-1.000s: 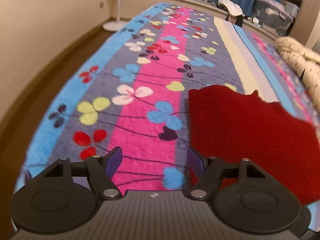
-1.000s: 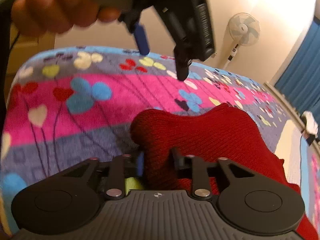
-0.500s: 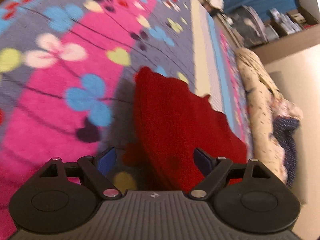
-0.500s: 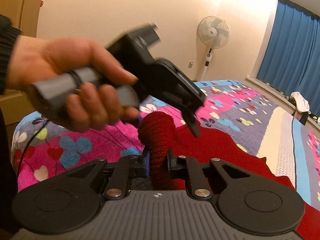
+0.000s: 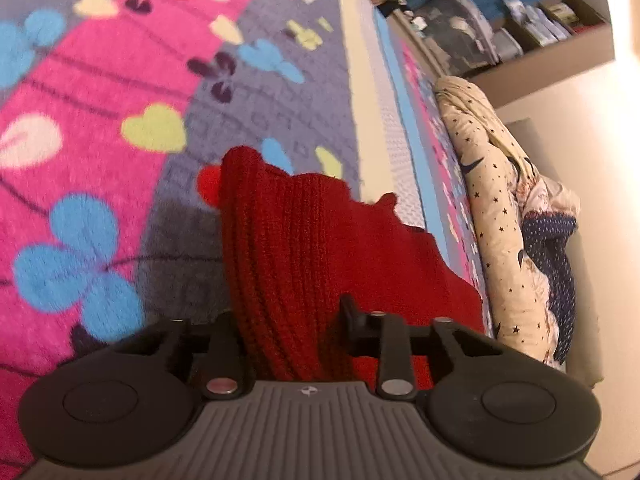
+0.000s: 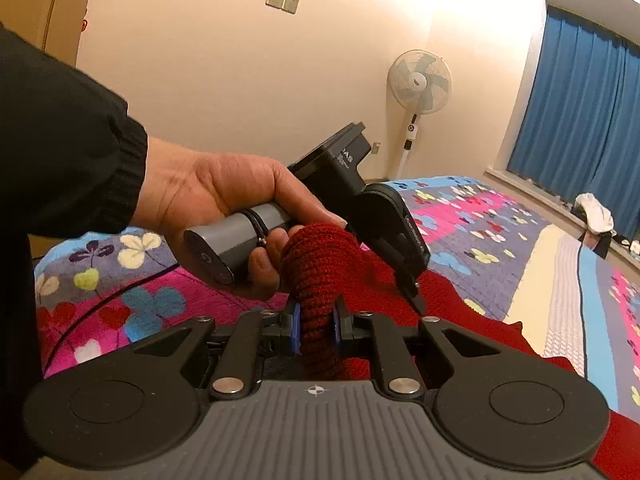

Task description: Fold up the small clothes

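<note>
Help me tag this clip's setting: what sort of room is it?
Most likely a bedroom: a bed under a flowered blanket, bundled bedding alongside it, blue curtains and a standing fan.

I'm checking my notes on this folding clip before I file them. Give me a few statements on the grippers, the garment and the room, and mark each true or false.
1. The right gripper is shut on a bunched fold of the red knitted garment. True.
2. The left gripper holds nothing. False: the red knit sits between its fingers, which have just been closing on it.
3. The garment lies on a flowered pink, grey and blue bedspread. True.
4. The white pedestal fan stands against the blue curtain. False: it stands by the cream wall.
</note>
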Available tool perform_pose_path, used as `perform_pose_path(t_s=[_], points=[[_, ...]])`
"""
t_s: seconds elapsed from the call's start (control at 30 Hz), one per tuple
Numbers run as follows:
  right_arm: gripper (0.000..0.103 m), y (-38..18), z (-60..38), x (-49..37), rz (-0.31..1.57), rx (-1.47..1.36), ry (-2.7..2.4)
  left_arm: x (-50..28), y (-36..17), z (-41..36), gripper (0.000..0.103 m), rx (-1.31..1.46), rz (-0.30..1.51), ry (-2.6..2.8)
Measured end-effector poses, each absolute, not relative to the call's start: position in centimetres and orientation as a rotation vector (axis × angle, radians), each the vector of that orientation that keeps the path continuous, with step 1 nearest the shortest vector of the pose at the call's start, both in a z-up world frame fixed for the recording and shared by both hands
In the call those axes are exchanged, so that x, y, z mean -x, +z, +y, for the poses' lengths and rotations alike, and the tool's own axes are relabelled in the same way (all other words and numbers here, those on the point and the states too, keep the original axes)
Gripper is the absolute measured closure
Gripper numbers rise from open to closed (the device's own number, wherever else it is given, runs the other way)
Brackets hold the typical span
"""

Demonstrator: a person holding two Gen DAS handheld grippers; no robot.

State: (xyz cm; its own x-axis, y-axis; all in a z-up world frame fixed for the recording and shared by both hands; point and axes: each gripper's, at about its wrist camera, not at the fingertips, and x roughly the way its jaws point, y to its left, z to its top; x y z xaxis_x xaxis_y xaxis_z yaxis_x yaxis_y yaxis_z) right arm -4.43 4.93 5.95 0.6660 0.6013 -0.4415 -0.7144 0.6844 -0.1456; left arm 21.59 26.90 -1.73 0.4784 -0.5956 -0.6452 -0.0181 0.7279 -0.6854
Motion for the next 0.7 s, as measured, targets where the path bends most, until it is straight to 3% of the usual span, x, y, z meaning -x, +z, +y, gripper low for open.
perform_pose_path(t_s=[0.17,0.4,0.53,0.7], points=[[0.088,7.2,5.8,6.0,0.326,0.315,0.746,-19.5,3.2,28.4,0.078,0.676,0.908,-0.429],[0.088,13.8,5.6,10.2,0.227,0.063,0.779,-11.0,10.5,32.8,0.078,0.652,0.767,-0.322],[0.088,14.4,3.3,10.3,0.356,-0.059,0.815,-7.4,10.2,31.8,0.078,0.596,0.777,-0.211],[0.088,11.3,-1.0,8.4,0.554,-0.13,0.769,-6.2,8.2,29.8,0.078,0.459,0.815,-0.125]])
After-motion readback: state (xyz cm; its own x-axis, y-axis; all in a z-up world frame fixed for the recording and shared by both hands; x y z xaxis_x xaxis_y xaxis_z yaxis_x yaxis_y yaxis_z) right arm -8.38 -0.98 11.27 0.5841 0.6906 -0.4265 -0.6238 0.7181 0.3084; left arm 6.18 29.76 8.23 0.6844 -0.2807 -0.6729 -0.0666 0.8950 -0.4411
